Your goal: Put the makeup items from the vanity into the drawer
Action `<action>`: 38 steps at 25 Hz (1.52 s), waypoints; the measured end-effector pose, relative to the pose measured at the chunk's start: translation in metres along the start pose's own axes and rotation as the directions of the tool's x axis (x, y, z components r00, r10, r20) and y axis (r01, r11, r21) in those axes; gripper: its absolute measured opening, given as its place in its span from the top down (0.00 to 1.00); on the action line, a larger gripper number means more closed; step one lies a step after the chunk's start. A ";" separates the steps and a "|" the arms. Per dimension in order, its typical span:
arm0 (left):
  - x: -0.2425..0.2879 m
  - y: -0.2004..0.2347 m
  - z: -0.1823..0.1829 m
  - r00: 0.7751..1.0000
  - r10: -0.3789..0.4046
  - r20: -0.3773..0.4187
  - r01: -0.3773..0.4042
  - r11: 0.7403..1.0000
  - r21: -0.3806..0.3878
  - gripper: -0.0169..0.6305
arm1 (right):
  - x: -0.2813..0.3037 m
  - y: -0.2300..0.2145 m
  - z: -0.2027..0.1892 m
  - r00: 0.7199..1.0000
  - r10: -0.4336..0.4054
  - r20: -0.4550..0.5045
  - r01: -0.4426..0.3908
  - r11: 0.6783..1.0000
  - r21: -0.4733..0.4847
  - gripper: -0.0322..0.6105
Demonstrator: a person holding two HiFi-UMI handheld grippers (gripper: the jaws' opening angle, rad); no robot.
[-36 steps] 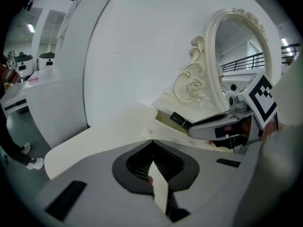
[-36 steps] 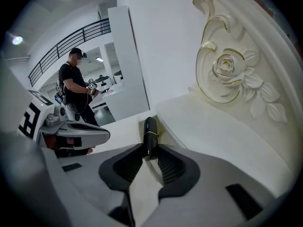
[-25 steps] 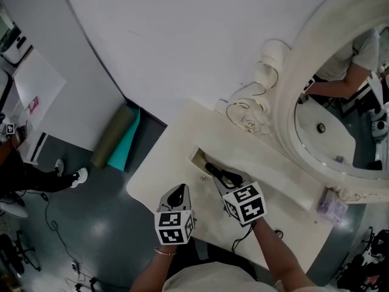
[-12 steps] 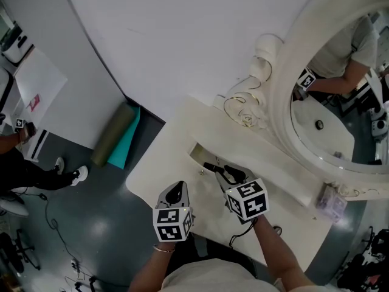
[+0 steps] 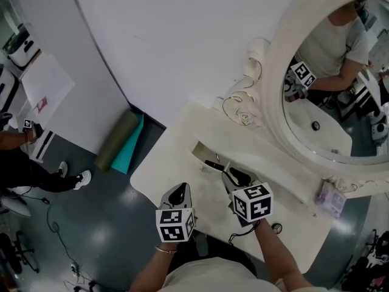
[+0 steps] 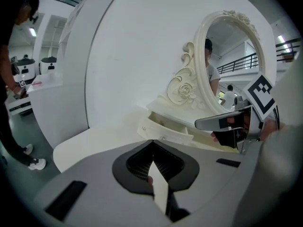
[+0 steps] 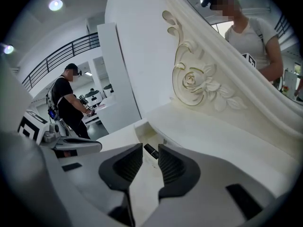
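Makeup stick (image 7: 152,152) lies in the open drawer (image 7: 141,131) just beyond my right gripper (image 7: 150,144), whose empty jaws, apart, have just narrowed; my left gripper (image 6: 152,142) is clenched empty, so fetching another item off the counter (image 5: 176,157) likely comes next.

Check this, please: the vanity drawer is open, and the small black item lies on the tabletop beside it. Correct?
Not quite. The drawer is open, but the small black item lies inside it, not beside it. The right gripper view shows this.

Rolled mat (image 5: 117,140) against wall (image 5: 182,41); bystander (image 5: 18,166) far left.
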State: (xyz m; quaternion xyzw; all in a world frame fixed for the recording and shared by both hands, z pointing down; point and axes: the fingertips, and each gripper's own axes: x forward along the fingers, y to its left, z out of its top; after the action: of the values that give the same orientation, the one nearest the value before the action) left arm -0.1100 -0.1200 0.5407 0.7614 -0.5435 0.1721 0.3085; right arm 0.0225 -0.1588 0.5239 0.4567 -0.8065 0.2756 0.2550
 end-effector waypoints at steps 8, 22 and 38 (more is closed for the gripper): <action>-0.022 -0.013 -0.001 0.999 -0.026 0.032 0.025 0.999 0.041 0.96 | -0.035 -0.001 -0.016 0.997 -0.054 0.052 0.051 0.997 0.065 0.79; -0.040 -0.036 0.004 0.995 -0.080 0.061 0.074 0.992 0.098 0.96 | -0.096 -0.016 -0.063 0.974 -0.203 0.099 0.179 0.960 0.214 0.90; -0.038 -0.047 -0.002 0.990 -0.132 0.045 0.127 0.986 0.109 0.96 | -0.108 -0.019 -0.072 0.965 -0.245 0.099 0.215 0.946 0.241 0.91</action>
State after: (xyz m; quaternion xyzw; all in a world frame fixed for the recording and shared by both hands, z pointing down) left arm -0.0790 -0.0806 0.5060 0.8147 -0.4909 0.1601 0.2639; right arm 0.0996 -0.0538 0.5086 0.5906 -0.7252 0.3051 0.1794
